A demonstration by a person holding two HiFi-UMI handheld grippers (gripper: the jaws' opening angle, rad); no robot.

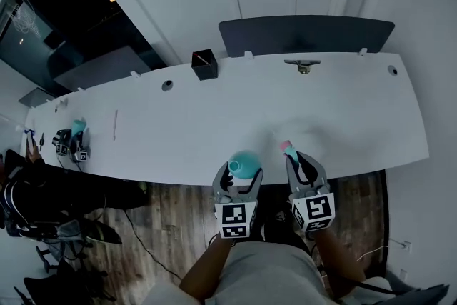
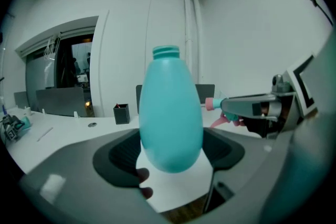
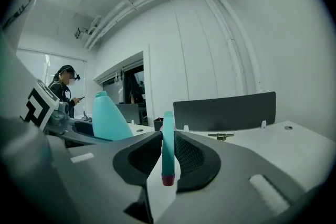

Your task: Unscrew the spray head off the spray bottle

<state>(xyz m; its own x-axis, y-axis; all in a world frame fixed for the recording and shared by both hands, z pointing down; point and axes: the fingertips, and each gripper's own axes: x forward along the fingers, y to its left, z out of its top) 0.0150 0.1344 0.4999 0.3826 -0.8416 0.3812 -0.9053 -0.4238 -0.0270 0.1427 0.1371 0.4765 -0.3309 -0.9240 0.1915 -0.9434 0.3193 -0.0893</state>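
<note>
**Bottle and spray head apart, one in each gripper**

The teal spray bottle (image 2: 170,113) stood neck-up with its threaded neck bare. The left gripper (image 1: 239,182) pinched it between its jaws over the tabletop's (image 1: 214,125) near edge. Just beside it, the right gripper (image 3: 168,157) had its jaws clamped on the detached spray head (image 3: 168,139). A black pen holder (image 1: 204,64) stood at the far edge.
</note>
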